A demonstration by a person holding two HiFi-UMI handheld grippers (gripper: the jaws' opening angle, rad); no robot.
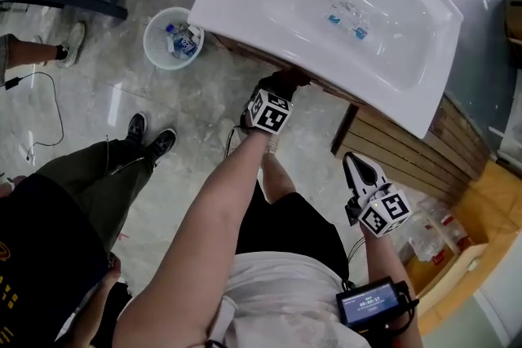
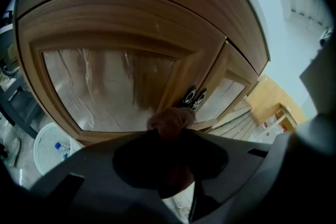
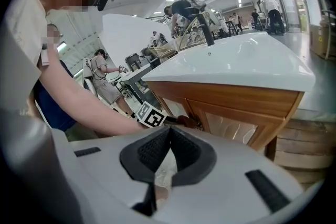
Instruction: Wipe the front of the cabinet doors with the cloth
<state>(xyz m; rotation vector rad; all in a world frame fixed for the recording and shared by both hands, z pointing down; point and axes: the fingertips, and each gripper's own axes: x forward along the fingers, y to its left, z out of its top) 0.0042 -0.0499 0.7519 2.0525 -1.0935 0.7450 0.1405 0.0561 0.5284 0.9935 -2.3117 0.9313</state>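
Brown cloth (image 2: 170, 119) sits bunched between the jaws of the left gripper (image 2: 170, 131), which are clamped tight on it; the wad pokes out ahead of the tips, just below the pair of metal handles (image 2: 194, 97) where the two cabinet doors meet; it looks to be at the wood or just short of it, and contact cannot be confirmed. The right gripper (image 3: 168, 136) has its ribbed pads closed together on nothing and hangs back from the cabinet, well apart from the left one. Outward from the cloth, the left cabinet door (image 2: 110, 86) fills most of the left gripper view, its pale panel streaky; the right cabinet door (image 2: 228, 94) runs off beyond the handles; the white washbasin (image 1: 326, 4) caps both. I judge the wiping under way at the centre stile; no cleaned patch shows, so the panels and frames of both doors seem left to do.
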